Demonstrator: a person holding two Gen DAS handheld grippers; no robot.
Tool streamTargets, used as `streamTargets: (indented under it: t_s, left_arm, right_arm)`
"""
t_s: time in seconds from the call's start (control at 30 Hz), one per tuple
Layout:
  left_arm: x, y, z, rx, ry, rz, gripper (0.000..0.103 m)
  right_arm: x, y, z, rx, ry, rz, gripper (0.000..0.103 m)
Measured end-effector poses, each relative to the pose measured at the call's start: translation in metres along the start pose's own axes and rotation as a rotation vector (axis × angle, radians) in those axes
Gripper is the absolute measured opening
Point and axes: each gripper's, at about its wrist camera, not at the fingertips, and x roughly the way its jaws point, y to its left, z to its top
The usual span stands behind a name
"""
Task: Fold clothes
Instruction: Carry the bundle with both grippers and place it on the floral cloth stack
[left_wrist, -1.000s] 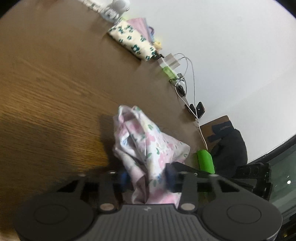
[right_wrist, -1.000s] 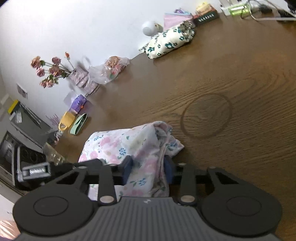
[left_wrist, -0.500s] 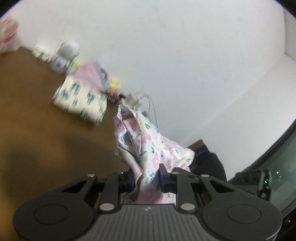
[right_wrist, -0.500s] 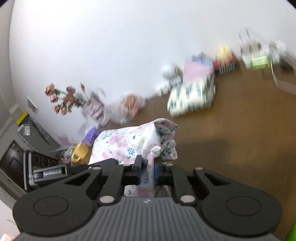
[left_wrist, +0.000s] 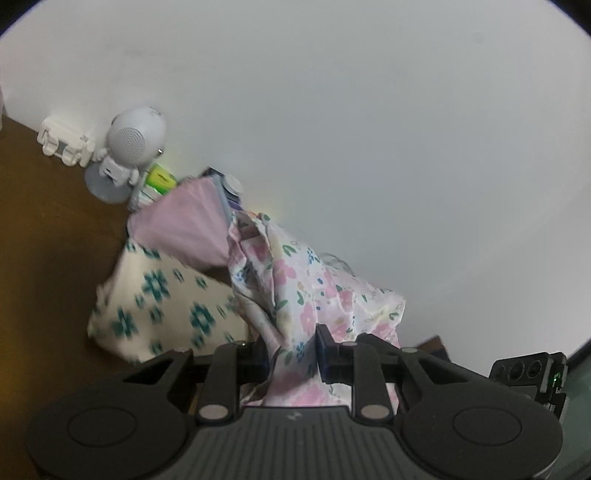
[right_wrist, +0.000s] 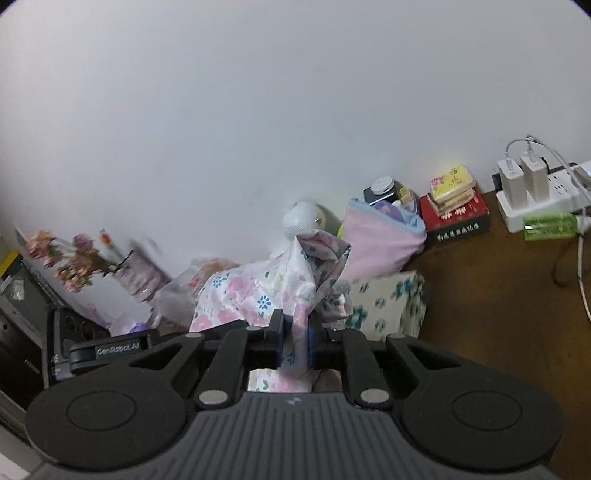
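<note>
A white garment with pink and blue flowers (left_wrist: 306, 291) is bunched up between the fingers of my left gripper (left_wrist: 291, 354), which is shut on it and holds it up off the table. In the right wrist view the same floral garment (right_wrist: 266, 291) rises in a crumpled peak, and my right gripper (right_wrist: 295, 341) is shut tight on another part of it. Both grippers are raised and look toward the white wall. The cloth that hangs below the fingers is hidden by the gripper bodies.
A folded cream cloth with teal flowers (left_wrist: 162, 302) and a folded pink cloth (left_wrist: 188, 225) lie by the wall on the brown table (left_wrist: 44, 229). A round white speaker (left_wrist: 129, 142), boxes (right_wrist: 456, 218), a power strip (right_wrist: 535, 195) and a flower vase (right_wrist: 136, 273) line the wall.
Both grippers have closed on the floral garment and lifted it off the table. The views have swung up from the tabletop toward the wall and the folded stack.
</note>
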Motion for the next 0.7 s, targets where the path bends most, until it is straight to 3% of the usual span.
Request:
streamTargets:
  t_s: [0.13, 0.37, 0.43, 0.5, 0.53, 0.63, 0.67, 0.7]
  left_arm:
    - [0.043, 0.041, 0.028, -0.04, 0.03, 0.026, 0.022]
    - [0.082, 0.089, 0.029, -0.034, 0.021, 0.049, 0.028]
    - [0.091, 0.101, 0.029, -0.03, 0.017, 0.054, 0.033]
    - [0.086, 0.103, 0.031, -0.004, -0.005, 0.07, 0.04]
    - [0.078, 0.099, 0.032, 0.017, -0.04, 0.096, 0.042]
    - [0.064, 0.078, 0.031, 0.101, -0.13, 0.181, 0.042]
    - [0.062, 0.067, 0.03, 0.143, -0.163, 0.208, 0.041]
    - [0.062, 0.057, 0.029, 0.189, -0.193, 0.233, 0.031]
  right_arm:
    - [0.047, -0.011, 0.024, 0.012, 0.013, -0.036, 0.012]
    - [0.137, -0.055, 0.011, 0.054, 0.073, -0.158, 0.014]
    - [0.142, -0.059, 0.006, 0.019, 0.059, -0.176, 0.024]
    - [0.136, -0.055, 0.005, -0.033, 0.019, -0.19, 0.044]
    - [0.131, -0.05, 0.006, -0.069, -0.017, -0.202, 0.045]
    - [0.114, -0.035, 0.009, -0.177, -0.126, -0.236, 0.043]
    - [0.108, -0.029, 0.01, -0.213, -0.163, -0.248, 0.035]
    - [0.102, -0.024, 0.011, -0.25, -0.199, -0.259, 0.019]
